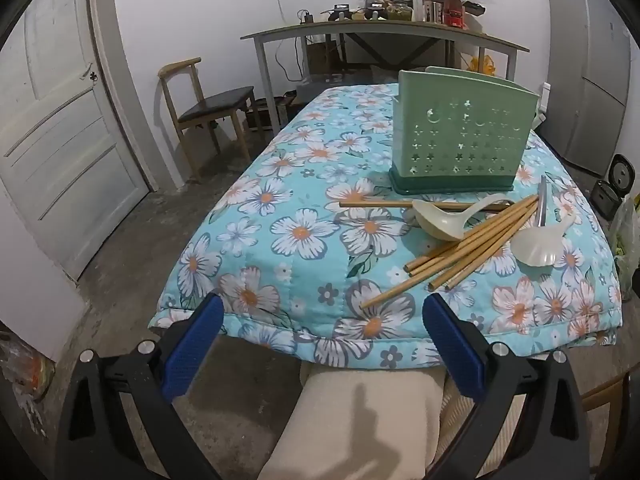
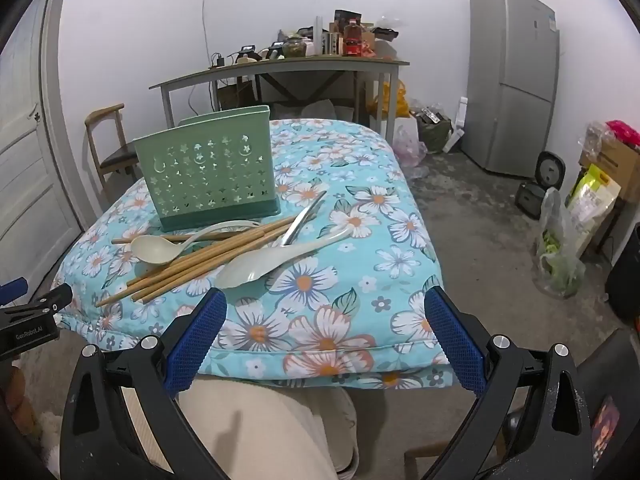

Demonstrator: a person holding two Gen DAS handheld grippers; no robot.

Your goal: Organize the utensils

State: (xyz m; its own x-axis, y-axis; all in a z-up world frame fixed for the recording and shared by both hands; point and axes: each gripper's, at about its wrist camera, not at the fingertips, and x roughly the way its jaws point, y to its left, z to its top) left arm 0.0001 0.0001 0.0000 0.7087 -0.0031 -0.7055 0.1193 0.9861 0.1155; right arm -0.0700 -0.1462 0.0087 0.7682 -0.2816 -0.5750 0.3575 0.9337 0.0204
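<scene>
A green perforated utensil holder (image 1: 460, 140) (image 2: 210, 172) stands upright on the floral-covered table (image 1: 280, 216) (image 2: 360, 248). In front of it lie several bamboo chopsticks (image 1: 468, 246) (image 2: 200, 260), a cream ladle spoon (image 1: 444, 216) (image 2: 156, 249), a cream flat spoon (image 1: 538, 246) (image 2: 260, 266) and a metal utensil (image 1: 542, 204) (image 2: 300, 220). My left gripper (image 1: 323, 312) is open and empty at the table's near edge, left of the pile. My right gripper (image 2: 326, 308) is open and empty, just in front of the flat spoon.
A wooden chair (image 1: 200, 108) stands left of the table. A cluttered grey side table (image 2: 280, 68) is against the back wall. A fridge (image 2: 512, 76), bags (image 2: 560, 248) and boxes stand at the right. A door (image 1: 52, 140) is at the left.
</scene>
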